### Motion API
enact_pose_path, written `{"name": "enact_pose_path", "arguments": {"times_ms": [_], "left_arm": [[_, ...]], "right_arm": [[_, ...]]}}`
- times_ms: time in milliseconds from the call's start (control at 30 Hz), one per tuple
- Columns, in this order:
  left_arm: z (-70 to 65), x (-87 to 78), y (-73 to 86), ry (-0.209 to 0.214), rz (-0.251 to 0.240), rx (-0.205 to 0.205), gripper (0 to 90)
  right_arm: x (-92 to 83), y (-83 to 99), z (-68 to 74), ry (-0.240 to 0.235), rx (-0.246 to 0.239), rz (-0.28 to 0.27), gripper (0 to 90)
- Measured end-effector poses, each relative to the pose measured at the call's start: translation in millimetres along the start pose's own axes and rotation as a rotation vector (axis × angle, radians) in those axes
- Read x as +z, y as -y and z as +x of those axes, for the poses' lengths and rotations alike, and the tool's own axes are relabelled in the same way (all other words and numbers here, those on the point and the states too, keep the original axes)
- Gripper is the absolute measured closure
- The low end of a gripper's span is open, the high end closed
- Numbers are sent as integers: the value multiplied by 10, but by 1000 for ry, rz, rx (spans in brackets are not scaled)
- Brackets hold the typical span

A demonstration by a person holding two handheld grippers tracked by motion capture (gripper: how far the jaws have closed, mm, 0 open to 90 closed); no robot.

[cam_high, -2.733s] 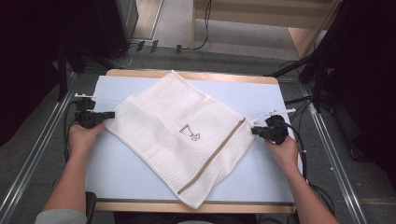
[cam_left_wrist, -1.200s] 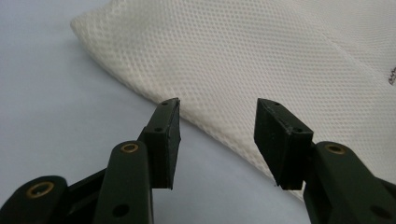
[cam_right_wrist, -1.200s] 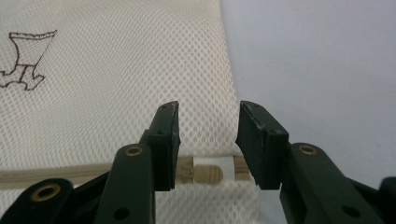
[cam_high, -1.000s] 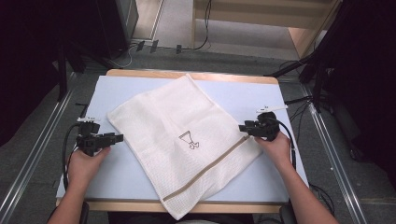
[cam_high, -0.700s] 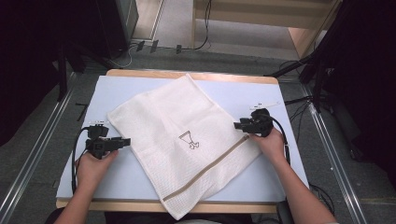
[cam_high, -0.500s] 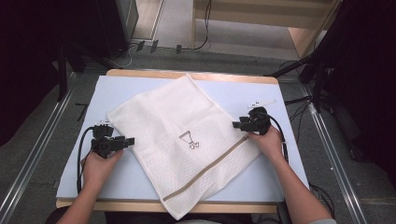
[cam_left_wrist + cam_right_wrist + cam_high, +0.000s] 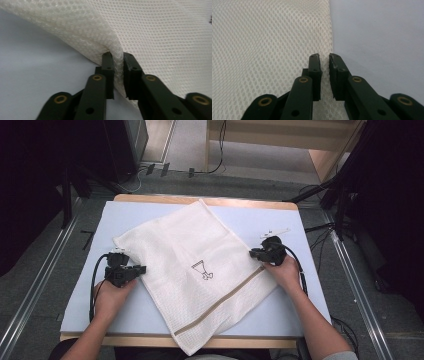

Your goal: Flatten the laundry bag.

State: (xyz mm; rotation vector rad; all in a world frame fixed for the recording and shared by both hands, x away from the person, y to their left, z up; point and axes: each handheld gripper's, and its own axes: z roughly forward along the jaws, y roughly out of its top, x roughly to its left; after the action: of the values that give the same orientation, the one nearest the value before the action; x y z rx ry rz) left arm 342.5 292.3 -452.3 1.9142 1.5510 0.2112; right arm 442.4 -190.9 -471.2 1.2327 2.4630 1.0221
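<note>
From my high view the table (image 7: 280, 222) is evenly lit from overhead, with soft shadows and no glare; the surroundings fall dark. My gripper views are bright, the near jaws soft, mesh weave blurring toward far edges.

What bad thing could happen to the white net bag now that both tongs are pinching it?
The left tongs pinch only a thin bunched fold at the edge of the mesh bag, so it might slip out when lifted. The right tongs also grip just the rim, so a hard pull could stretch or snag the netting. One corner hangs over the table, so the bag may slide off.
</note>
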Motion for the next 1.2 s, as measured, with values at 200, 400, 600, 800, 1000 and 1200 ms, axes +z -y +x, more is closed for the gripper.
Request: {"name": "enact_pose_path", "arguments": {"times_ms": [200,400,600,800,1000,1200], "left_arm": [[43,-16,-94,37,17,-9,874],[194,27,-323,39,-30,-20,874],[310,220,-644,53,-35,-4,873],[318,369,-817,55,-39,21,870],[281,508,-998,67,-18,50,863],[231,642,-1131,83,-21,71,854]], "right_arm": [[-33,11,-4,-11,29,0,862],[-100,38,0,-37,53,-8,860],[-151,104,75,-46,57,1,857],[-235,223,160,-45,52,5,852],[-387,431,325,-50,34,5,845],[-471,570,462,-62,35,11,847]]}}
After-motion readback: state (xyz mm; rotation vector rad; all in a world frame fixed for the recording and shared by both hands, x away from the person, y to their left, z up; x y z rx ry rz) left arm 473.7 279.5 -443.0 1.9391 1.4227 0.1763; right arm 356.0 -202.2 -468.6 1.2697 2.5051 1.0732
